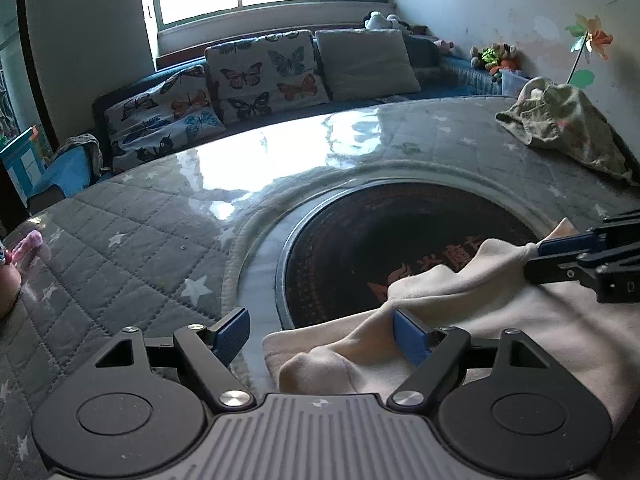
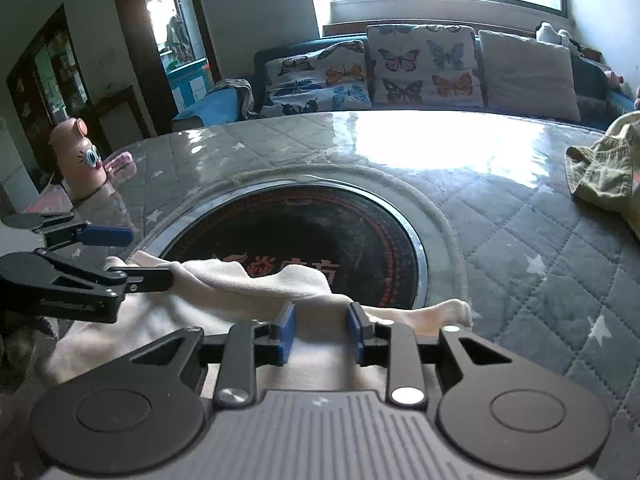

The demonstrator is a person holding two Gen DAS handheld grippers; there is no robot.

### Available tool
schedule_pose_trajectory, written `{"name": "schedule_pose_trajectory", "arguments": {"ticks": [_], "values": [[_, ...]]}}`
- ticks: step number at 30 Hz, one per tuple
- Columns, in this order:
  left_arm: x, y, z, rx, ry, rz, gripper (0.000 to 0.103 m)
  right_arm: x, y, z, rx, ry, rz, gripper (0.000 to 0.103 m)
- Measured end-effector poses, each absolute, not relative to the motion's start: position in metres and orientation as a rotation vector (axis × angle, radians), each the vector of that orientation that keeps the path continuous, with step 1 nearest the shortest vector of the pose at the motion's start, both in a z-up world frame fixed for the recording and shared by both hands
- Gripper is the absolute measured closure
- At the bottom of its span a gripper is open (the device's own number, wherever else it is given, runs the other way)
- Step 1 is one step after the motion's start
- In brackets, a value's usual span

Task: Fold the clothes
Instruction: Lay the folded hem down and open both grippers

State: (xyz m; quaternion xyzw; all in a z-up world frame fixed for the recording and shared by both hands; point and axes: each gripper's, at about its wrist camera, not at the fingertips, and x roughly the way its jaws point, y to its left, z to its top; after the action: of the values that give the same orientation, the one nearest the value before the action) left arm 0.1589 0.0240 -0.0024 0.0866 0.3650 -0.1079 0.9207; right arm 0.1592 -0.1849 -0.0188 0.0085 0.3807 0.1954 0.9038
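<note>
A cream garment (image 1: 500,320) (image 2: 240,288) lies crumpled at the near edge of the round table, partly over the dark round plate (image 1: 380,232) (image 2: 300,228) in its middle. My left gripper (image 1: 320,336) (image 2: 136,256) stands wide open. A folded corner of the garment lies between its fingers, against the right blue pad (image 1: 410,338), and the left pad is free. My right gripper (image 2: 320,332) (image 1: 534,260) has narrow jaws with a raised ridge of the cream cloth bunched between its blue pads. The cloth tents up to that grip.
The grey quilted table cover (image 1: 140,232) (image 2: 540,240) with white stars shines under a clear sheet. An olive-green garment (image 1: 568,128) (image 2: 600,172) lies crumpled at the far right. A pink figurine (image 2: 80,160) stands at the left edge. A sofa with butterfly cushions (image 1: 260,76) runs behind the table.
</note>
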Motion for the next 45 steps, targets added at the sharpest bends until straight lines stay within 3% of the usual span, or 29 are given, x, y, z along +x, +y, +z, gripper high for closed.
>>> {"name": "schedule_pose_trajectory", "arguments": {"ticks": [7, 21, 35, 45], "values": [[0.161, 0.024, -0.002, 0.181, 0.750, -0.220, 0.021, 0.158, -0.183, -0.016, 0.015, 0.785, 0.413, 0.068], [0.159, 0.013, 0.013, 0.174, 0.718, -0.270, 0.016, 0.158, -0.165, -0.009, -0.031, 0.740, 0.427, 0.065], [0.174, 0.003, -0.003, 0.176, 0.784, -0.275, 0.015, 0.159, -0.160, -0.015, -0.065, 0.748, 0.435, 0.045], [0.174, 0.003, -0.004, 0.176, 0.788, -0.268, 0.014, 0.124, -0.148, -0.009, -0.153, 0.759, 0.524, 0.041]]}}
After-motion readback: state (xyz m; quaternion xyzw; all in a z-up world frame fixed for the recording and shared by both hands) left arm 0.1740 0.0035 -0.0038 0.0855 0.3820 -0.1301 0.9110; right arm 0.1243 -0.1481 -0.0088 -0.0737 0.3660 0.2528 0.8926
